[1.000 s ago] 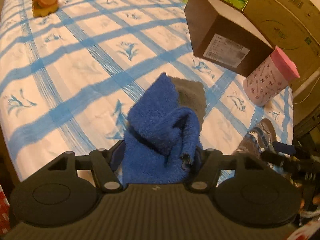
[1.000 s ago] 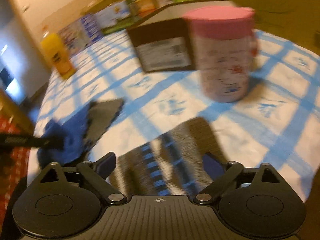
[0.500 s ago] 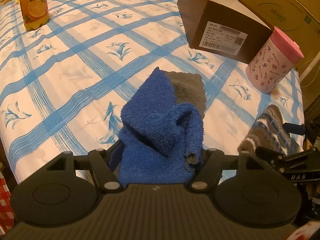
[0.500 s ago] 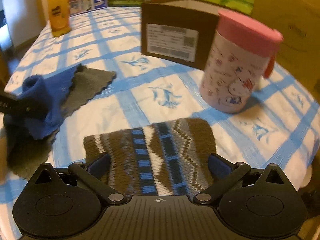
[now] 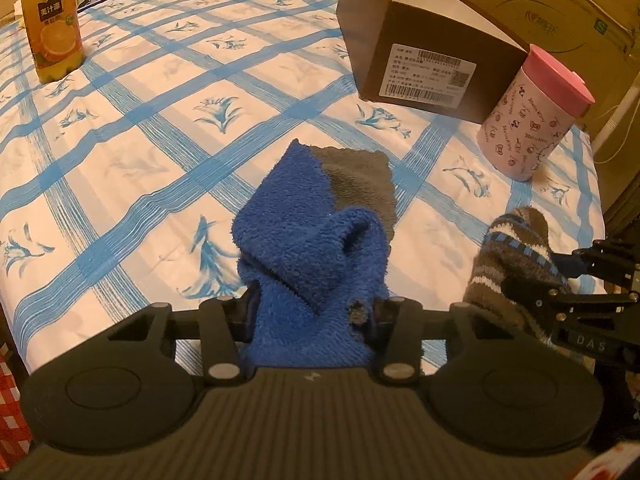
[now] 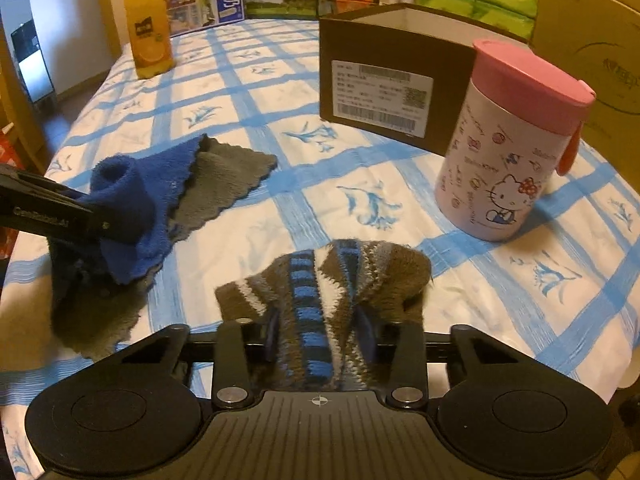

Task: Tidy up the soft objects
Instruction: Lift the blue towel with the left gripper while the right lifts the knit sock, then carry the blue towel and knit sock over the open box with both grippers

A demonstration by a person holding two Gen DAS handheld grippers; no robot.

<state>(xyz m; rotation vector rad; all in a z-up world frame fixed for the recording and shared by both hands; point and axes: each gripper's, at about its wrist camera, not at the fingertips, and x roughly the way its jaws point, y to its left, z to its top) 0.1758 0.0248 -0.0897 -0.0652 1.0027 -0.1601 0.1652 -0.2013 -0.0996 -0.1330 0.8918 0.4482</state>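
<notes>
1. The left gripper [image 5: 312, 312] has its jaws closing on the near end of a blue towel [image 5: 308, 248], and the fluffy cloth bunches up between the two fingers, pressed from both sides.
2. That blue towel is folded over on itself and lies on top of a grey towel [image 6: 224, 184] (the grey one peeks out beyond and below it), both resting near the front edge of the table.
3. The right gripper [image 6: 322, 336] is closing too, its jaws pinching the near end of a striped sock [image 6: 320, 280] in brown, white and blue; the knit puckers into a ridge between the pads.
4. The sock sits on the tablecloth [image 5: 132, 128], to the right of the towels and apart from them, with its far end still flat on the cloth.
5. The cloth itself is white with a blue check and small blue flower prints.
6. Just beyond the sock stands a pink-lidded cup [image 6: 516, 144] with a cartoon cat on it, upright, and close behind that a brown cardboard box [image 6: 396, 80] with a white shipping label.
7. Far across the table a bottle of orange juice [image 5: 50, 24] stands upright, near a row of cartons along the back edge.
</notes>
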